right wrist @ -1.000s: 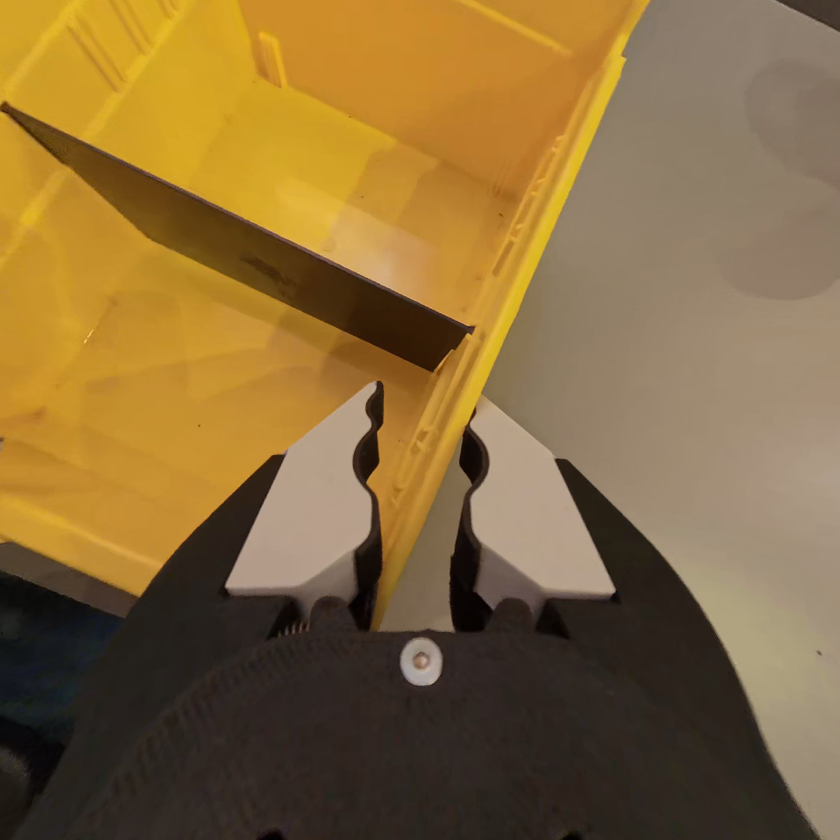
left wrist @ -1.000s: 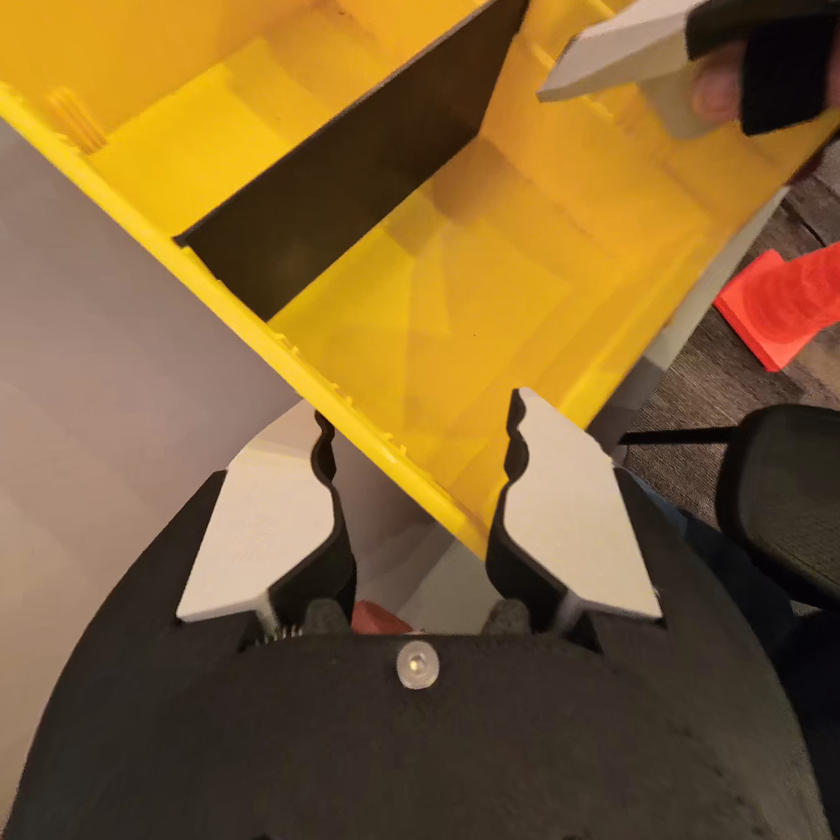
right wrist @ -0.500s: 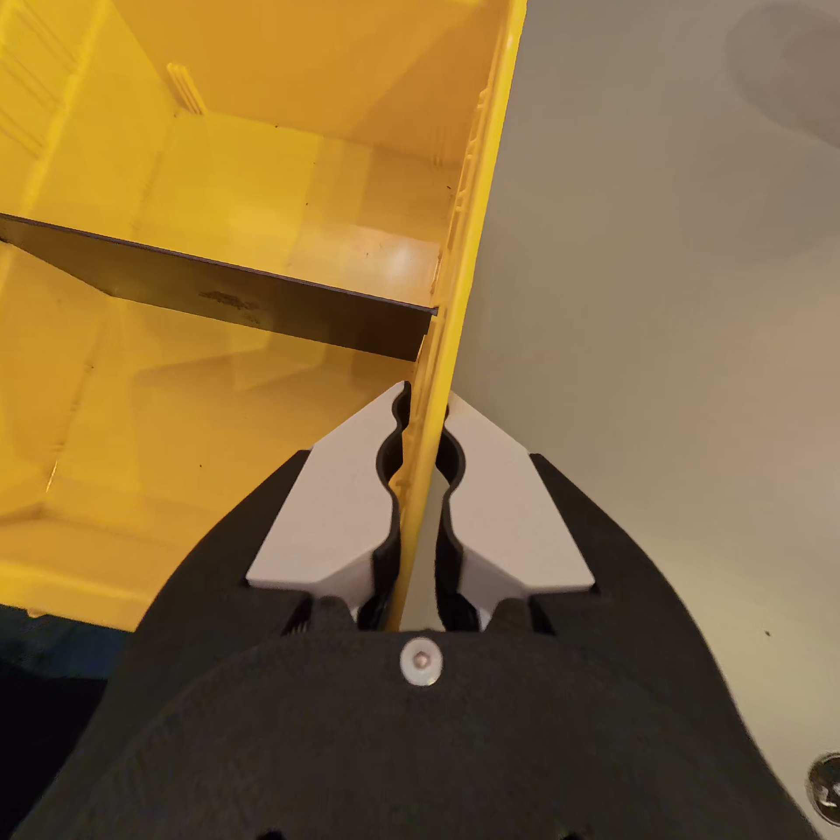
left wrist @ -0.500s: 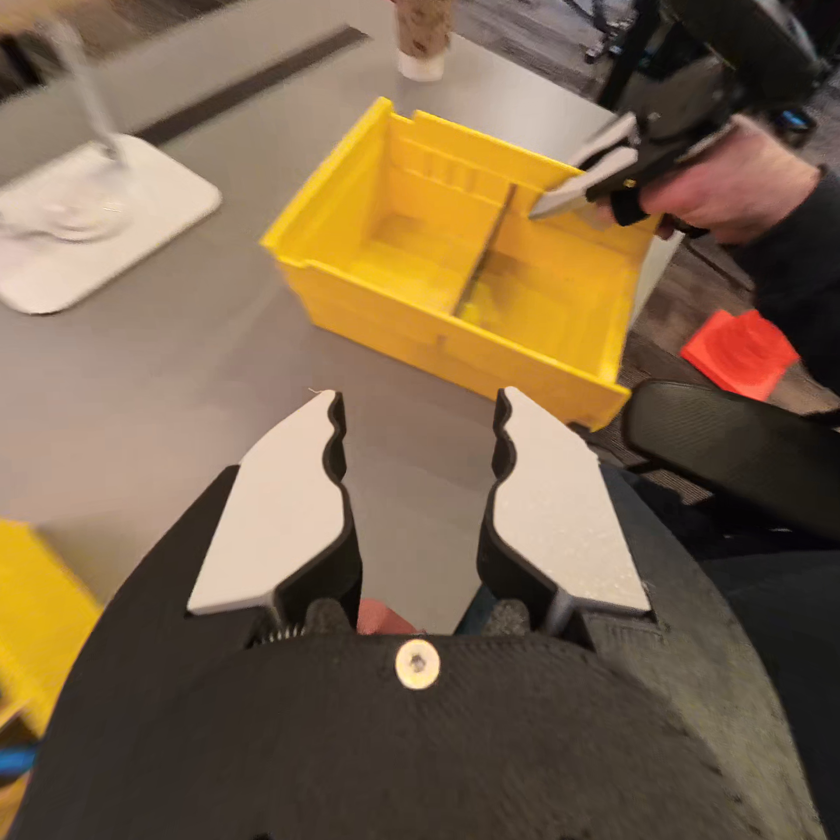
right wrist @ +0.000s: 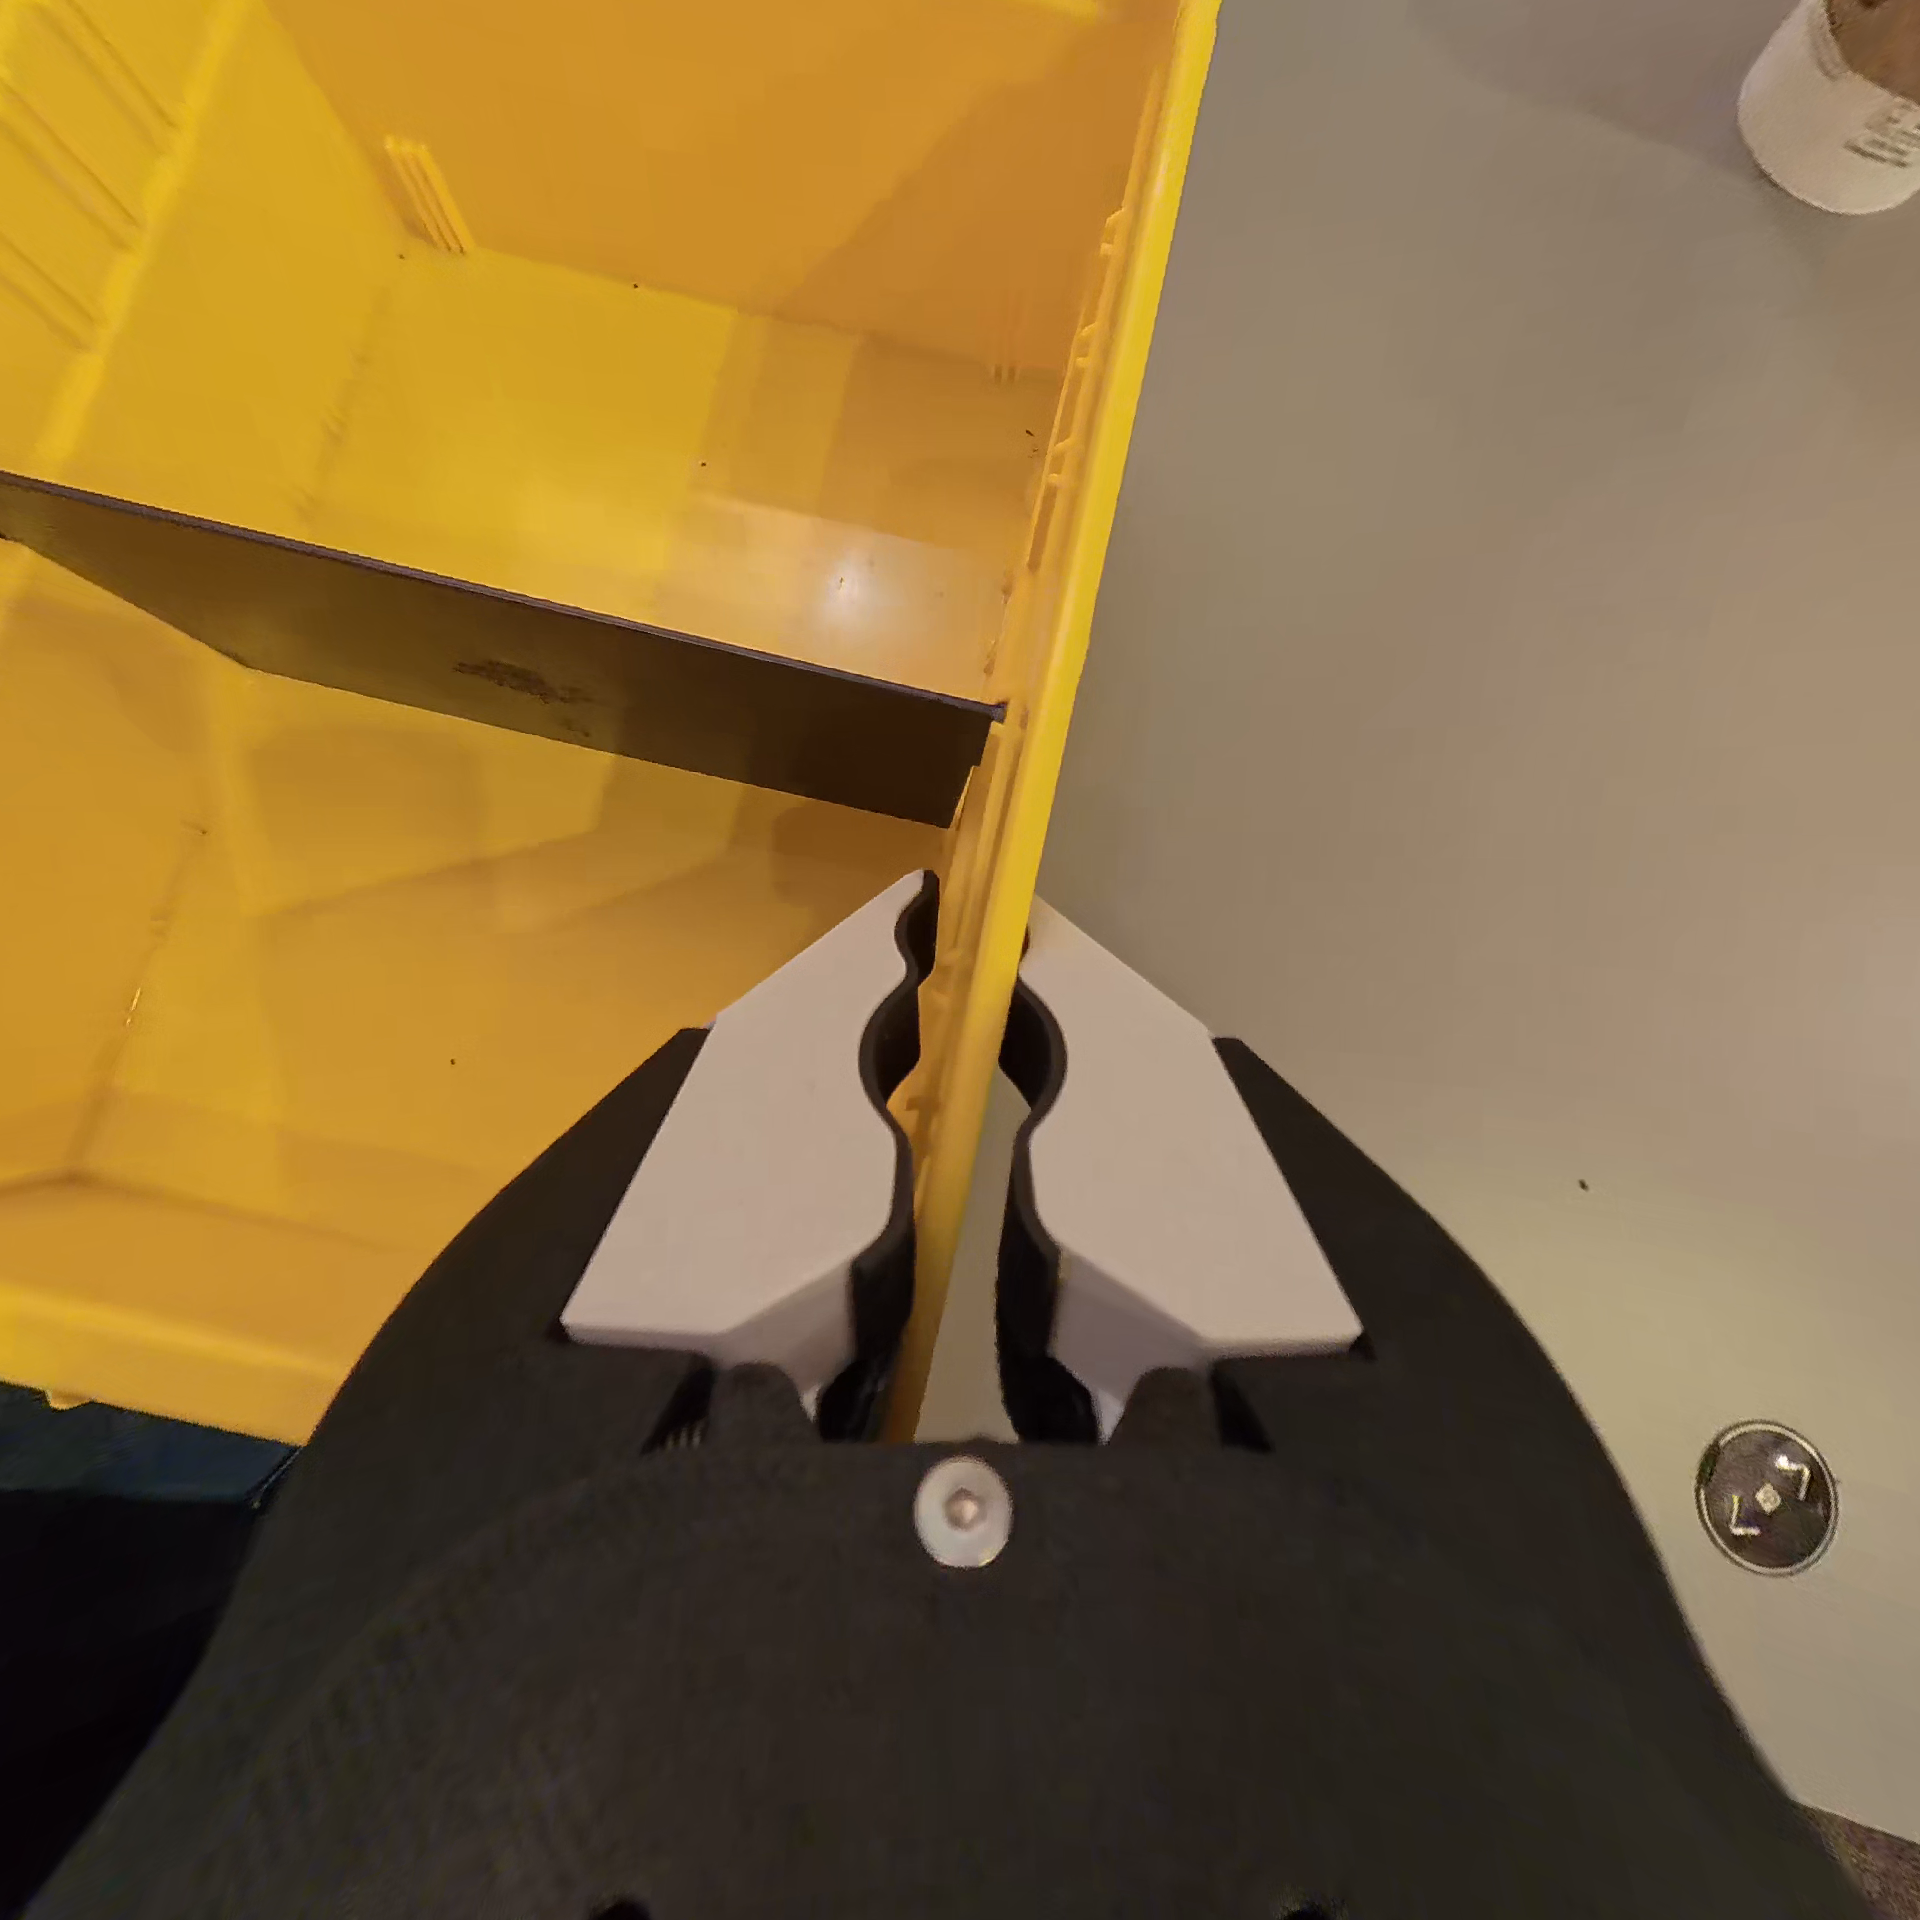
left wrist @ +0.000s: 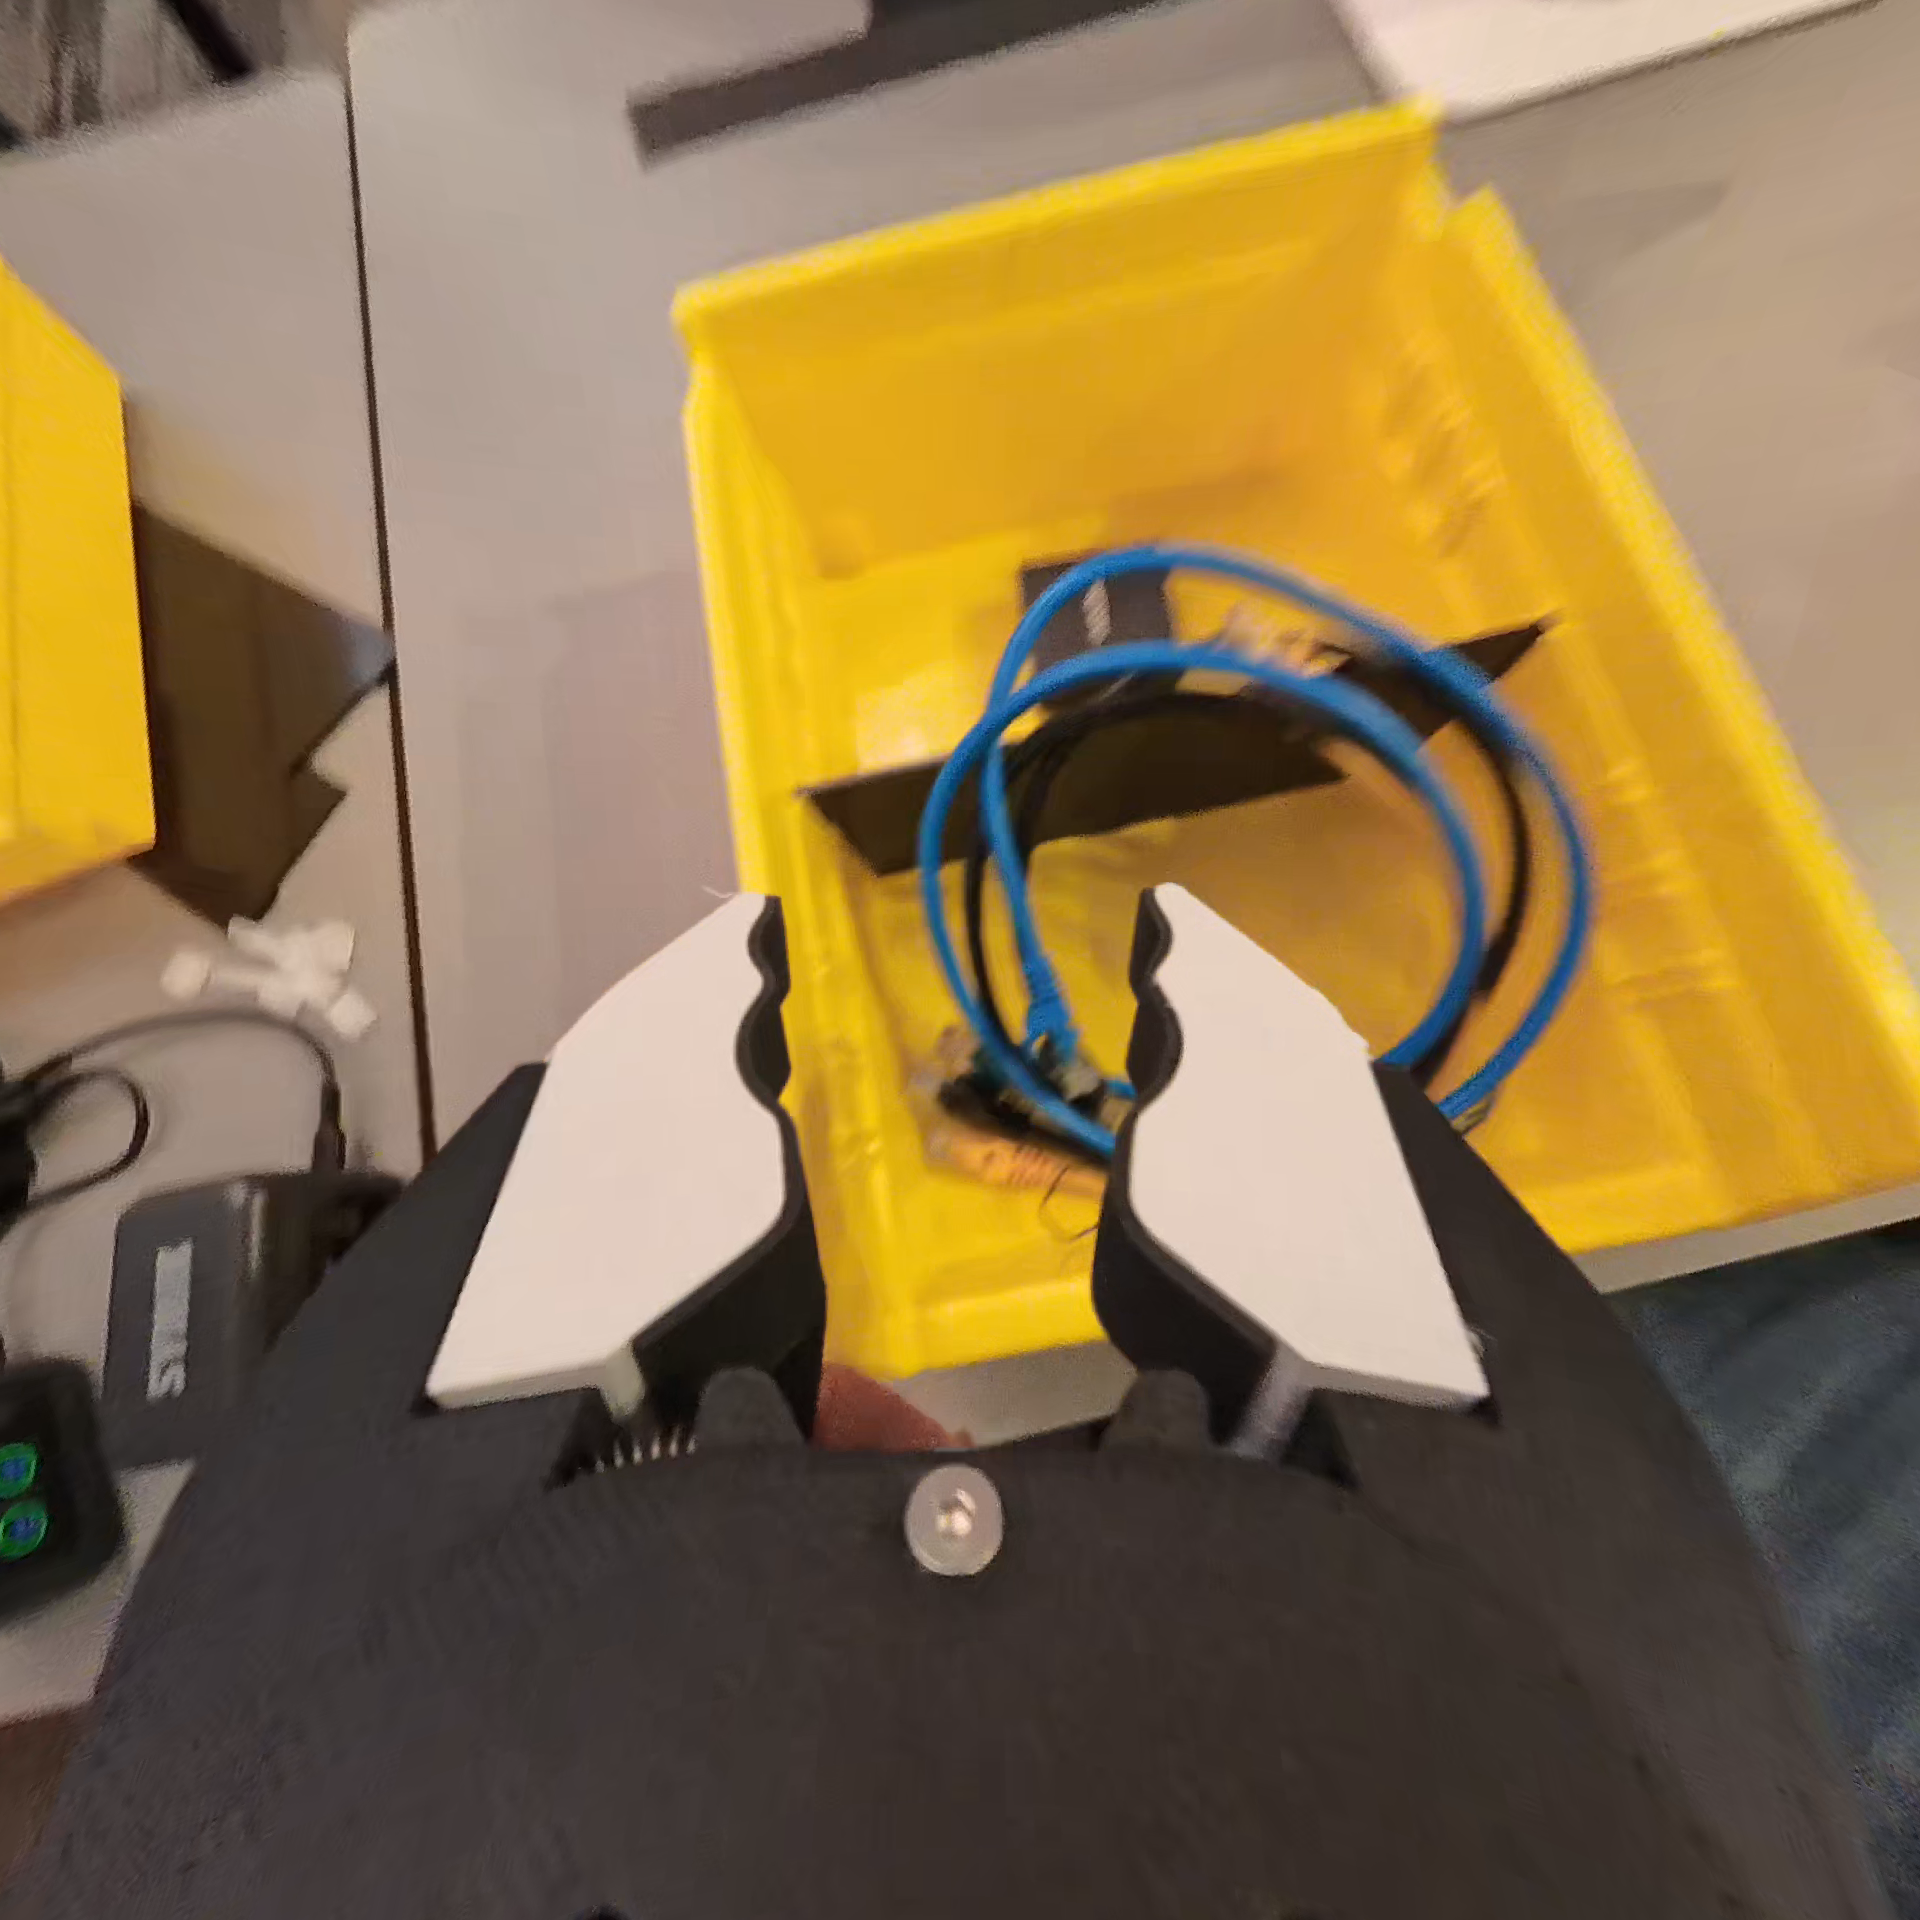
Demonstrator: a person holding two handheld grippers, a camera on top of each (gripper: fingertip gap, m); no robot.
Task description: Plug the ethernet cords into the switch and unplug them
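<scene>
Blue ethernet cords (left wrist: 1047,997) and a black cord (left wrist: 1512,821) lie coiled in a yellow bin (left wrist: 1039,416), draped over its black divider (left wrist: 1143,769). A yellow plug (left wrist: 997,1153) lies under them. My left gripper (left wrist: 958,899) is open and empty, above the bin's near left corner, close over the cord ends. A dark box (left wrist: 187,1299) sits on the table at the lower left, partly hidden. My right gripper (right wrist: 977,894) is shut on the side wall of another yellow bin (right wrist: 1101,520), which is empty apart from a black divider (right wrist: 520,665).
Left of the cord bin lie a third yellow bin (left wrist: 62,644), a loose black divider sheet (left wrist: 239,727), small white pieces (left wrist: 291,966), a black cable (left wrist: 208,1039) and a black box with green parts (left wrist: 31,1496). A white cup (right wrist: 1829,114) and a round metal disc (right wrist: 1766,1496) are on the grey table (right wrist: 1455,727). Across from one pair of fingers to the other is roughly 70 cm. Between my left fingertips and the yellow plug (left wrist: 997,1153) there is roughly 12 cm.
My left gripper has left the empty bin and swung left to the bin with the cords, staying open. My right gripper has closed on the empty bin's wall.
</scene>
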